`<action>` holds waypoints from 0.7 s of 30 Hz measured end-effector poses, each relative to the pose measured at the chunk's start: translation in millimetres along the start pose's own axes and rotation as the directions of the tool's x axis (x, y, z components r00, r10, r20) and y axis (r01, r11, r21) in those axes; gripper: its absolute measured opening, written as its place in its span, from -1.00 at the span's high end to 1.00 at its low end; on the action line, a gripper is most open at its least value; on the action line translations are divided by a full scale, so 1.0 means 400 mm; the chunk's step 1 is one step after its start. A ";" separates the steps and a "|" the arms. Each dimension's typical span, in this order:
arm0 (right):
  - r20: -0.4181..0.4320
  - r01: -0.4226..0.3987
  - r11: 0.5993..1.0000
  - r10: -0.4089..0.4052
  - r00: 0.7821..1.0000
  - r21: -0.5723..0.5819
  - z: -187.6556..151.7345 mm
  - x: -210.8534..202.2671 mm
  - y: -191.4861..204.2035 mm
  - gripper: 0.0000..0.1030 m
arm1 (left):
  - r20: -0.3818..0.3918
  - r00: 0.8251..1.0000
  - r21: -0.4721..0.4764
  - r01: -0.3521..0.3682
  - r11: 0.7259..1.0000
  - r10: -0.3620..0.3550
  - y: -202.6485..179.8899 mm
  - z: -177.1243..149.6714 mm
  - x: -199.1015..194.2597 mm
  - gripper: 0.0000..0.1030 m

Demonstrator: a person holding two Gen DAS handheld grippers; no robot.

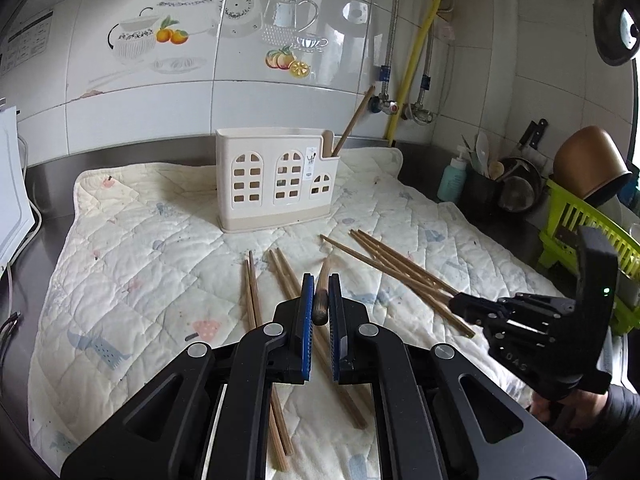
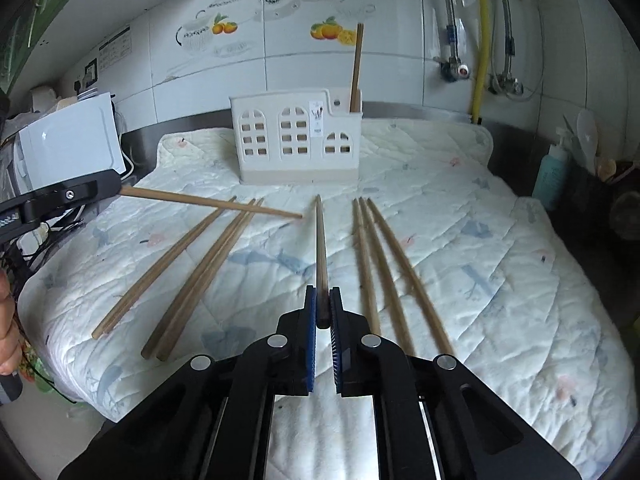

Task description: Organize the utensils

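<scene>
The lower part of the chopstick standing in the holder (image 1: 276, 184) is hidden behind its cream wall. In the left wrist view, the near ends of the loose chopsticks (image 1: 280, 432) disappear beneath the left claw (image 1: 320, 300). In the right wrist view, three chopsticks (image 2: 384, 280) blur toward the near end and slip under the right claw (image 2: 322, 308). The holder's label (image 2: 317, 118) is too small to read. The hand (image 2: 8, 336) is cut off at the picture's left edge.

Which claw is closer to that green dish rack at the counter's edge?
The right claw. It hovers just in front of the green dish rack, gripping a chopstick. The left claw is over the quilted mat's middle, holding another chopstick.
</scene>
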State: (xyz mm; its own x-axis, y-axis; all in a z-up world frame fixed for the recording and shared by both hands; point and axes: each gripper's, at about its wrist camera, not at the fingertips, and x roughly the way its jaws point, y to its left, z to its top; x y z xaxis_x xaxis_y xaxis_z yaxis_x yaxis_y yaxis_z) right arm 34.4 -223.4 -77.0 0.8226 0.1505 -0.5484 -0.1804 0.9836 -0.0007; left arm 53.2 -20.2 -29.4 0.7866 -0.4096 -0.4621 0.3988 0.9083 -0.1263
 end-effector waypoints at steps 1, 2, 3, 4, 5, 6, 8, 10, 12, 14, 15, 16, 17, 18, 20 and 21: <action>0.017 0.006 1.000 -0.005 1.000 -0.017 0.019 -0.014 -0.003 0.88 | 0.007 1.000 0.000 0.000 1.000 0.000 0.001 0.008 0.003 0.90; 0.032 0.004 1.000 -0.003 0.999 -0.026 0.036 -0.026 -0.006 0.88 | 0.012 1.000 0.000 -0.001 1.000 0.001 0.001 0.015 0.005 0.90; 0.045 -0.005 0.999 0.006 0.999 -0.032 0.057 -0.039 -0.011 0.88 | 0.018 1.000 0.001 -0.001 1.000 0.001 0.000 0.024 0.008 0.90; 0.053 -0.015 0.999 0.017 0.998 -0.036 0.078 -0.048 -0.017 0.88 | 0.021 1.000 0.003 -0.002 1.000 0.002 -0.001 0.033 0.011 0.90; 0.061 -0.024 0.999 0.026 0.998 -0.040 0.099 -0.056 -0.021 0.88 | 0.027 1.000 0.008 -0.002 1.000 0.002 -0.002 0.045 0.012 0.90; 0.065 -0.036 0.998 0.039 0.997 -0.048 0.122 -0.062 -0.027 0.88 | 0.032 1.000 0.011 -0.001 1.000 0.000 -0.001 0.057 0.013 0.90; 0.065 -0.075 0.995 0.078 0.995 -0.060 0.174 -0.069 -0.038 0.88 | 0.037 0.999 0.012 0.001 1.000 -0.002 0.004 0.092 0.016 0.90; 0.068 -0.098 0.992 0.103 0.992 -0.083 0.229 -0.076 -0.047 0.88 | 0.036 0.999 0.006 0.001 1.000 -0.001 0.013 0.130 0.022 0.90; 0.066 -0.132 0.986 0.139 0.988 -0.101 0.293 -0.080 -0.059 0.88 | 0.036 0.999 0.009 0.000 1.000 -0.001 0.023 0.174 0.029 0.90; 0.057 -0.161 0.980 0.168 0.984 -0.117 0.362 -0.082 -0.069 0.88 | 0.035 0.999 0.027 -0.019 0.999 0.018 0.028 0.215 0.039 0.90; 0.052 -0.172 0.977 0.180 0.982 -0.126 0.394 -0.082 -0.071 0.88 | 0.034 0.999 0.038 -0.028 0.999 0.027 0.029 0.236 0.045 0.90; 0.050 -0.179 0.975 0.187 0.981 -0.135 0.426 -0.081 -0.074 0.88 | 0.036 0.999 0.046 -0.034 0.998 0.033 0.031 0.255 0.049 0.90; 0.053 -0.179 0.973 0.189 0.981 -0.147 0.458 -0.082 -0.075 0.88 | 0.039 0.999 0.053 -0.038 0.998 0.036 0.033 0.274 0.053 0.90; 0.051 -0.184 0.970 0.194 0.980 -0.158 0.486 -0.082 -0.076 0.88 | 0.042 0.998 0.061 -0.040 0.997 0.038 0.033 0.288 0.057 0.90; 0.042 -0.189 0.965 0.200 0.979 -0.180 0.540 -0.081 -0.076 0.88 | 0.042 0.998 0.061 -0.041 0.997 0.039 0.039 0.319 0.064 0.90; 0.036 -0.191 0.963 0.201 0.979 -0.189 0.567 -0.079 -0.076 0.88 | 0.045 0.998 0.059 -0.039 0.998 0.036 0.042 0.333 0.066 0.90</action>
State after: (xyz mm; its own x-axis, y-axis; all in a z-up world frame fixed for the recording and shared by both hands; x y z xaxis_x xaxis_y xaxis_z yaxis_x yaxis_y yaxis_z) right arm 136.2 -235.6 129.9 0.7882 0.3485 -0.5073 -0.4329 0.8998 -0.0545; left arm 143.3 -26.9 73.1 0.8206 -0.3801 -0.4267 0.3953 0.9168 -0.0565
